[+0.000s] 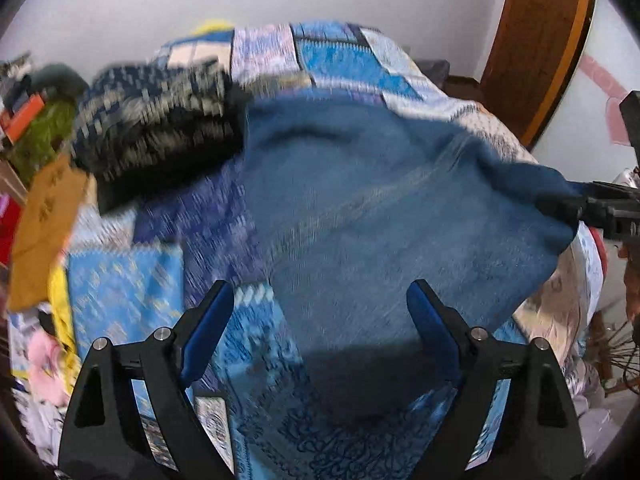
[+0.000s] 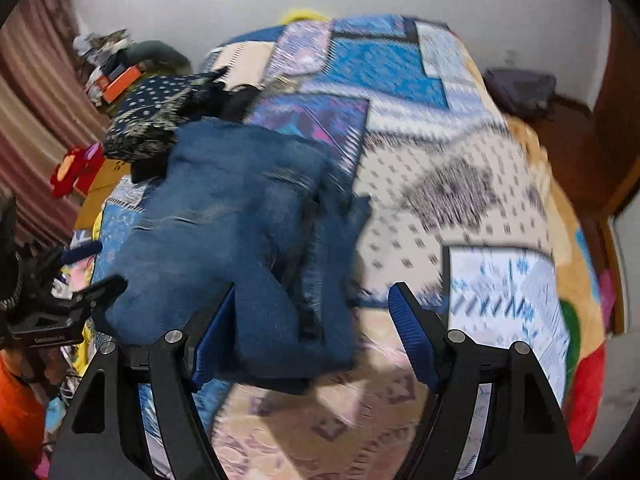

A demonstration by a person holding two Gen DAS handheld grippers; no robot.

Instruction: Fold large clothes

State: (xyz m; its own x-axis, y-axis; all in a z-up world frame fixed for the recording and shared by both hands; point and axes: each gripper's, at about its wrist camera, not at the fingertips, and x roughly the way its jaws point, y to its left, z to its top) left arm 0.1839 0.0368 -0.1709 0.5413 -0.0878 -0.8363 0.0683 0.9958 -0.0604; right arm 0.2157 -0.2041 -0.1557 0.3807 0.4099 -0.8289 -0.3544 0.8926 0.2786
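Note:
A pair of blue jeans [image 1: 360, 208] lies folded on the patchwork bedspread [image 1: 344, 52]; it also shows in the right wrist view [image 2: 224, 232]. My left gripper [image 1: 320, 312] is open just above the jeans' near edge, holding nothing. My right gripper [image 2: 312, 320] is open, its left finger [image 2: 212, 336] against the jeans' near corner. The right gripper shows at the right edge of the left wrist view [image 1: 600, 204], beside the jeans' right end. Both views are blurred by motion.
A stack of dark patterned folded clothes [image 1: 160, 120] sits on the bed's far left, also in the right wrist view [image 2: 156, 120]. Clutter and a cardboard box [image 1: 44, 220] lie left of the bed. A wooden door [image 1: 536, 40] stands at the right.

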